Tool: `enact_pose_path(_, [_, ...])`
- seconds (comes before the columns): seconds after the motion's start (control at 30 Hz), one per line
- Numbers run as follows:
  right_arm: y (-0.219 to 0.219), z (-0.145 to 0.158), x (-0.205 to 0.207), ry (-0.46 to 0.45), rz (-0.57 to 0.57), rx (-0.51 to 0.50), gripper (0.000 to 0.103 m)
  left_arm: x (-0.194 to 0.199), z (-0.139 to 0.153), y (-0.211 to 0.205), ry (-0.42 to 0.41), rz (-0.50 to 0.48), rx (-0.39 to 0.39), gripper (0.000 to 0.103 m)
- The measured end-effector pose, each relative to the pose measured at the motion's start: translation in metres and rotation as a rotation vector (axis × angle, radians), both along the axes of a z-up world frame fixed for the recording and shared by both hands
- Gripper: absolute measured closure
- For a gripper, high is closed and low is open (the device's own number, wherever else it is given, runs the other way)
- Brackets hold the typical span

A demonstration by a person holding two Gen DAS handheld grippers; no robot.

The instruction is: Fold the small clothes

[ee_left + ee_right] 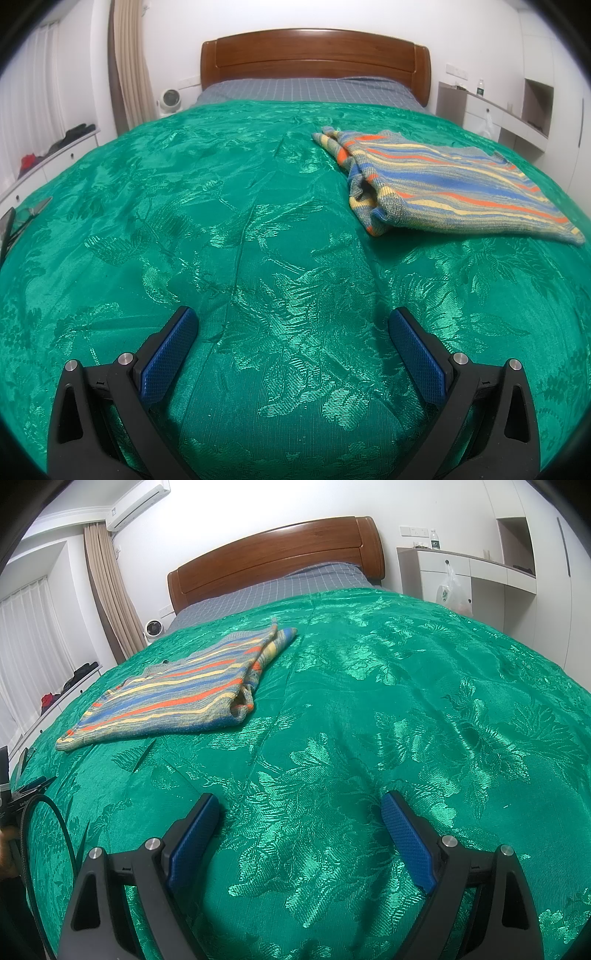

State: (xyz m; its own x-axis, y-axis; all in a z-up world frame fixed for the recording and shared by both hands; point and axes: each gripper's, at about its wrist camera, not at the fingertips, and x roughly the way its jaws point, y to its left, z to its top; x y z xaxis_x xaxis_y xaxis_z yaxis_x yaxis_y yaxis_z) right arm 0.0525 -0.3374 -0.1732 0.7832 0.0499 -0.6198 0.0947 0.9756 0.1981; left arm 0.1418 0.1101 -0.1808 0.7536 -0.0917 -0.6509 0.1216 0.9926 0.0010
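Note:
A small striped knit garment (450, 184), blue, orange, yellow and grey, lies folded on the green patterned bedspread (221, 221). In the left wrist view it is far ahead and to the right. In the right wrist view the garment (177, 694) is ahead and to the left on the bedspread (406, 701). My left gripper (293, 321) is open and empty, low over bare bedspread. My right gripper (299, 805) is open and empty too, also over bare bedspread, well short of the garment.
A wooden headboard (314, 55) and a grey checked sheet (306, 90) are at the far end. White cabinets (48, 155) run along the left, a white desk unit (465, 572) with a plastic bag on the right. A black cable (48, 830) loops at left.

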Motion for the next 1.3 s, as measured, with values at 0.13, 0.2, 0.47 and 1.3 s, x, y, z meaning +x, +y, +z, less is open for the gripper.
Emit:
enact_pose_path(0.13, [0.0, 0.0, 0.0, 0.0, 0.0, 0.0, 0.014, 0.0, 0.0, 0.0, 0.0, 0.0, 0.001, 0.001])
enact_pose_path(0.2, [0.0, 0.0, 0.0, 0.0, 0.0, 0.0, 0.014, 0.0, 0.0, 0.0, 0.0, 0.0, 0.0, 0.001])
enact_pose_path(0.47, [0.004, 0.004, 0.006, 0.065, -0.016, -0.032, 0.012, -0.006, 0.008, 0.0, 0.053, -0.001, 0.011, 0.001])
enact_pose_path(1.3, [-0.056, 0.06, 0.21, 0.388, 0.358, 0.552, 0.027, 0.007, 0.077, -0.235, 0.072, -0.609, 0.101, 0.025])
